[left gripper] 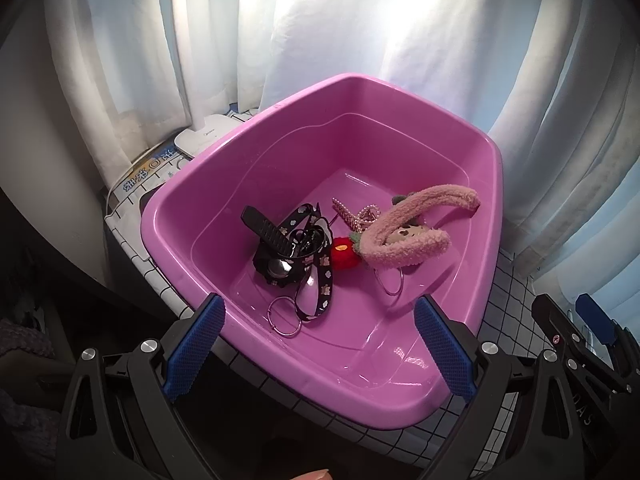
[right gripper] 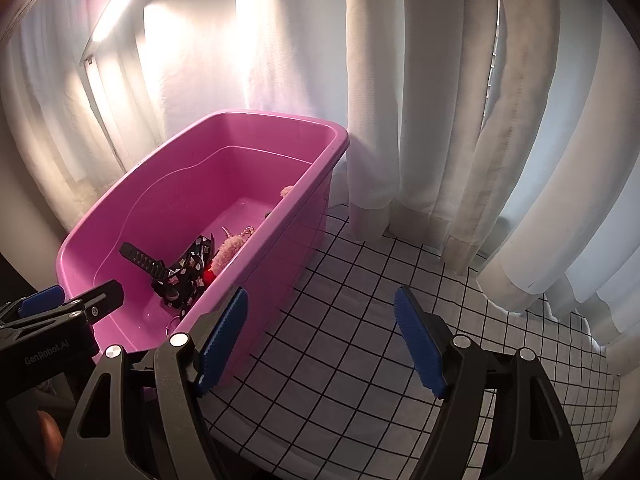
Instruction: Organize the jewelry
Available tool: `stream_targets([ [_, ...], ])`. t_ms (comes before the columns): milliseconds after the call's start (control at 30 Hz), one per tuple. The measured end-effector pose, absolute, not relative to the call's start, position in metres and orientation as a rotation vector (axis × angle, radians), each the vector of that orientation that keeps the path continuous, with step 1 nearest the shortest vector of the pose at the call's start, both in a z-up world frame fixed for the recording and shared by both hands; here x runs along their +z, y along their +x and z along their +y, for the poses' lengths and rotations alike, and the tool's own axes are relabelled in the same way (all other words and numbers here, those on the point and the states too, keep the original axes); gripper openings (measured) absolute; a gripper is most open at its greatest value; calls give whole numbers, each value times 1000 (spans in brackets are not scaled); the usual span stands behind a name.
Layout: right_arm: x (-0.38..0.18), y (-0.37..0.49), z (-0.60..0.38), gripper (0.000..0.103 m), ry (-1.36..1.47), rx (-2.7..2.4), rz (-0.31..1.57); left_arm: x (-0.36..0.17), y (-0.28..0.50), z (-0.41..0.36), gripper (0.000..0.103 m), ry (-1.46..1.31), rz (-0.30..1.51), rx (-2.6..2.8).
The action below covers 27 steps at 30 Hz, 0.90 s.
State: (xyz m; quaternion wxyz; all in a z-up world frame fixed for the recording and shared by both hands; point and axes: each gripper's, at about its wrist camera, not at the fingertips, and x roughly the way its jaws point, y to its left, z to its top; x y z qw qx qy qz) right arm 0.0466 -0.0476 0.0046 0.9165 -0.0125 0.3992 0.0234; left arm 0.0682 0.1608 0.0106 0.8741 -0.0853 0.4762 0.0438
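A pink plastic tub (left gripper: 486,216) stands on a white grid-patterned cloth (right gripper: 360,320). Inside lie a black watch (left gripper: 272,256), a black patterned lanyard (left gripper: 316,276) with metal rings (left gripper: 285,316), a red pompom (left gripper: 345,253), a beaded piece (left gripper: 358,216) and a fuzzy pink headband (left gripper: 408,236). My left gripper (left gripper: 320,340) is open and empty over the tub's near rim. My right gripper (right gripper: 322,340) is open and empty over the cloth, right of the tub (right gripper: 280,248). The left gripper (right gripper: 72,312) also shows in the right wrist view.
White curtains (right gripper: 440,100) hang close behind and to the right. A lit desk lamp (right gripper: 116,4) stands behind the tub; its white base (left gripper: 204,138) and a printed box (left gripper: 148,172) sit at the tub's back left. The cloth's left edge (left gripper: 124,236) drops off into dark.
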Motion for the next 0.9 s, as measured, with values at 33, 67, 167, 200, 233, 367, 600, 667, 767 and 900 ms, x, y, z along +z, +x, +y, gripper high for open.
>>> stream_targets([
  [33, 5, 46, -48, 72, -26, 48, 821, 11, 68, 160, 94, -176, 993, 92],
  [67, 5, 45, -48, 72, -26, 46, 821, 11, 67, 160, 94, -174, 991, 93],
  [167, 4, 44, -49, 72, -24, 46, 820, 12, 66, 159, 94, -168, 991, 92],
  [200, 4, 44, -49, 72, -25, 45, 820, 12, 66, 159, 94, -168, 992, 92],
  [233, 4, 43, -49, 72, -25, 43, 820, 12, 66, 158, 94, -168, 992, 91],
  [367, 5, 42, -50, 72, -23, 39, 816, 12, 65, 158, 94, -169, 989, 92],
  [600, 6, 42, -51, 72, -20, 37, 815, 13, 65, 158, 94, -168, 986, 93],
  [667, 6, 42, -51, 72, -20, 38, 815, 13, 65, 158, 94, -168, 987, 94],
  [767, 6, 42, -52, 72, -20, 39, 815, 13, 65, 158, 94, -169, 987, 95],
  [900, 7, 43, -52, 72, -18, 37, 814, 13, 66, 158, 94, -168, 987, 94],
])
